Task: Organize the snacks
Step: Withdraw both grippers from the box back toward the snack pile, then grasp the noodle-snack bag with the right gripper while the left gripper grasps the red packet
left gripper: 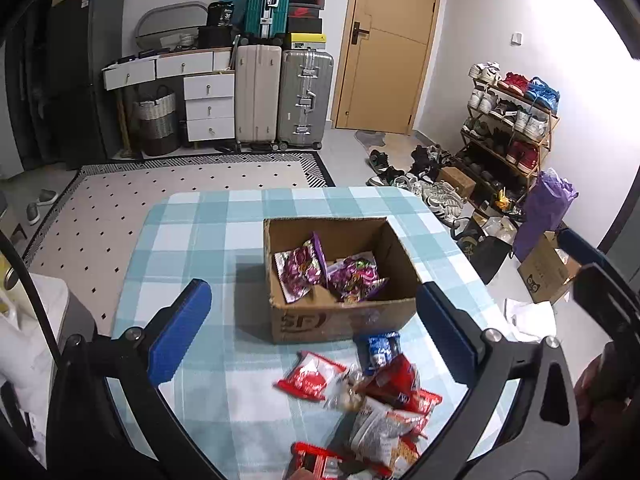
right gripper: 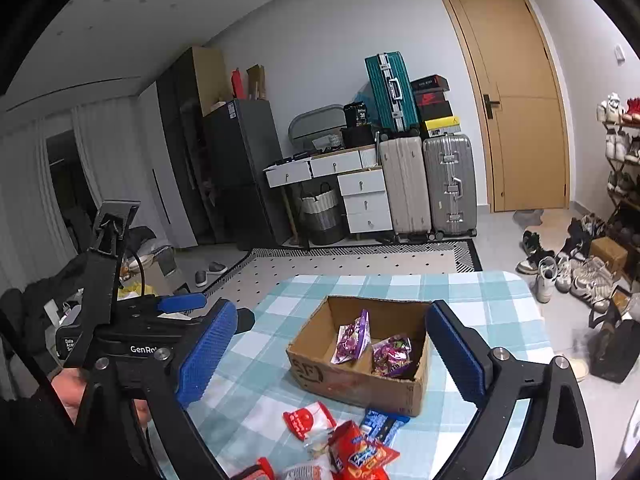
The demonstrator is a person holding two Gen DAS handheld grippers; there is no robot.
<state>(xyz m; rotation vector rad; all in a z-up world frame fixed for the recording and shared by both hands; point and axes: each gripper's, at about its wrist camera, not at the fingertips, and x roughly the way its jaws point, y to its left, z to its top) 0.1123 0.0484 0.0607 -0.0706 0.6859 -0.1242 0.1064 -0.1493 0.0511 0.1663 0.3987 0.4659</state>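
**Both claws wide and empty above the snack pile**

Your left gripper (left gripper: 316,332) stands with its blue-padded jaws spread wide and nothing between them. Your right gripper (right gripper: 332,354) is the same: wide apart, empty, hanging over the table.

The open brown cardboard box (left gripper: 344,316) sits near the middle of the table covered in a blue-and-white checked cloth (left gripper: 192,240). Two purple snack bags (left gripper: 304,268) already lie inside it, one leaning against the left wall, the other flat toward the right corner. That suggests the box is your collecting bin, with like packets grouped together.

The unsorted snacks (left gripper: 372,396) lie in a loose heap on the cloth just in front of the box, on your side: red-and-white packets, a small blue packet (right gripper: 382,424) touching the box's front wall, and a greyish bag near the bottom edge. They overlap, so you will likely want to take a top or outlying packet first; the blue one looks easiest to reach.

Writing you can read: large letters "SF" printed on the box's front face, and "GenRo" on the body of the left gripper as the right wrist view shows it. The print on the snack packets is too blurred to make out.
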